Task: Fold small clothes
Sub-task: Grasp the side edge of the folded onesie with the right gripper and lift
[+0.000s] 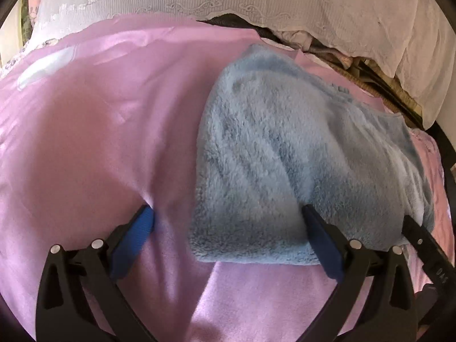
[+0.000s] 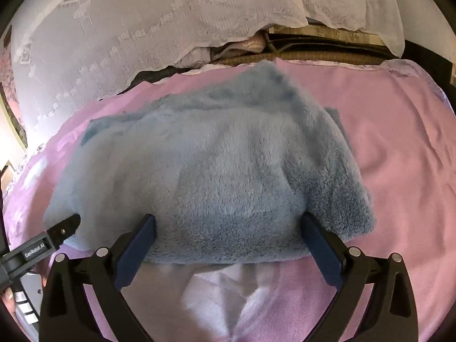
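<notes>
The folded blue fleece garment (image 2: 216, 165) is pinned at six o'clock by the right gripper (image 2: 228, 228) and left gripper (image 1: 228, 222), jaws spread wide, nothing gripped, likely to flatten it.

In the right wrist view, the white label "GenRobot.AI" stands on the black finger of the left gripper (image 2: 64, 229) at the left edge. In the left wrist view, the black finger of the right gripper (image 1: 419, 235) carries small letters (they cannot be read surely).
</notes>
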{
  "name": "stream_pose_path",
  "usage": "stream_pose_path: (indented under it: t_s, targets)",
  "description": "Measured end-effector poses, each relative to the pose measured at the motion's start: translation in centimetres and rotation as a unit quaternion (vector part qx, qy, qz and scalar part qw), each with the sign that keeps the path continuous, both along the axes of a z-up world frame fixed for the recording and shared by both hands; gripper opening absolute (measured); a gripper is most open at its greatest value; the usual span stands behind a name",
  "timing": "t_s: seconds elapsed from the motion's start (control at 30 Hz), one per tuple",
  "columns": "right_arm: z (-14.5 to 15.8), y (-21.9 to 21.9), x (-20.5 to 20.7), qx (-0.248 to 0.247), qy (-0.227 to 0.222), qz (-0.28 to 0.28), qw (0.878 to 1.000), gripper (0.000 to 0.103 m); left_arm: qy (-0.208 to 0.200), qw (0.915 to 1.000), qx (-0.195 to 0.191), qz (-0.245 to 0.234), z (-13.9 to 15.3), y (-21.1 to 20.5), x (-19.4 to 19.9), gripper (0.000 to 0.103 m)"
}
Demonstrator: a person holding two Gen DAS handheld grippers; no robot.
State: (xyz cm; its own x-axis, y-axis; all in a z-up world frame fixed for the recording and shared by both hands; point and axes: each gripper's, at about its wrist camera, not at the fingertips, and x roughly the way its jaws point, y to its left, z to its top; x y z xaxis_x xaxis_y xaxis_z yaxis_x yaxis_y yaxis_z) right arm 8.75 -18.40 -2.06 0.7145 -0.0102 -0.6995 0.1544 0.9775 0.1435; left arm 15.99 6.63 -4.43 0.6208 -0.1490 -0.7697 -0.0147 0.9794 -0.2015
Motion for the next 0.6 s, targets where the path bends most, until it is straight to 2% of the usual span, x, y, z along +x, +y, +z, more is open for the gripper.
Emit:
stream_pose_path:
  t_s: [0.1, 0.13, 0.2, 0.37, 0.6]
  targets:
    - [0.8, -1.0, -1.6, 0.030, -0.041, -0.005, 0.999, 0.100, -0.008, 0.9997, -0.023, 0.000, 0.2, 0.6, -0.4, 0.099]
    - [1.3, -1.8, -2.4, 0.053, -0.071, -0.012, 0.996, 0.100, -0.011, 0.9994, -0.031, 0.000, 0.2, 0.6, -0.8, 0.099]
    - [1.6, -3.4, -3.6, 0.100, -0.099, -0.026, 0.990, 0.100, -0.018, 0.9988, -0.045, 0.000, 0.3, 1.0, -1.2, 0.099]
    - [-0.2, -6.1, -3.9, 0.217, -0.059, -0.034, 0.974, 0.100, -0.012, 0.9987, -0.048, -0.011, 0.2, 0.8, -1.6, 0.099]
    - [-0.7, -6.7, -7.3, 0.273, -0.049, -0.028, 0.960, 0.099, -0.011, 0.9990, -0.038, -0.021, 0.2, 0.6, -2.6, 0.099]
